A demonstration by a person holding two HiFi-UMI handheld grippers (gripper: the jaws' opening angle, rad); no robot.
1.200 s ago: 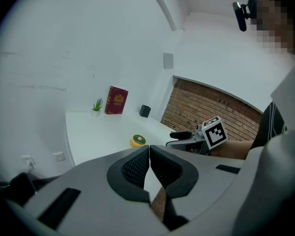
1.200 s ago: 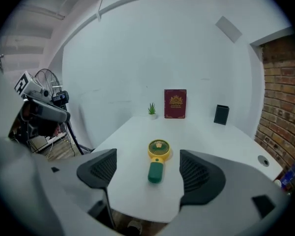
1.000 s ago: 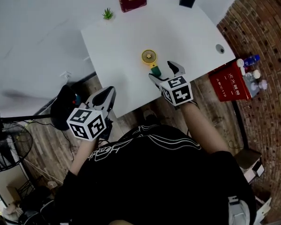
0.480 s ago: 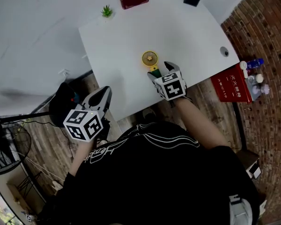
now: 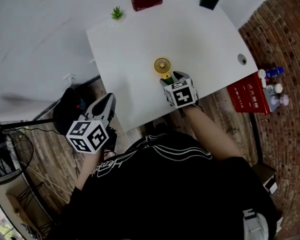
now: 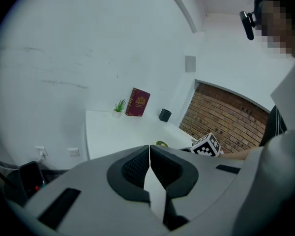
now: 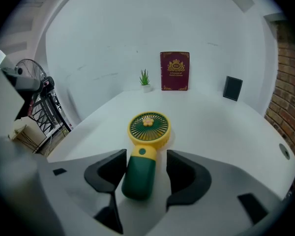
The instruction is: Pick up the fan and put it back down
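- Though my right gripper [image 7: 146, 157] has just been closing its jaws, there's no grip yet — the fan [image 7: 148, 128] lies on the table [image 5: 125, 49], handle [image 7: 136, 180] between them, head at 12 o'clock.
- Left gripper [image 6: 149, 154] is clenched, empty.
- Next: pinch the handle, lift.

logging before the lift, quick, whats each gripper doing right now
left gripper: shut, nothing between.
right gripper: open, has just been closing, fan handle between the jaws, not clamped yet.
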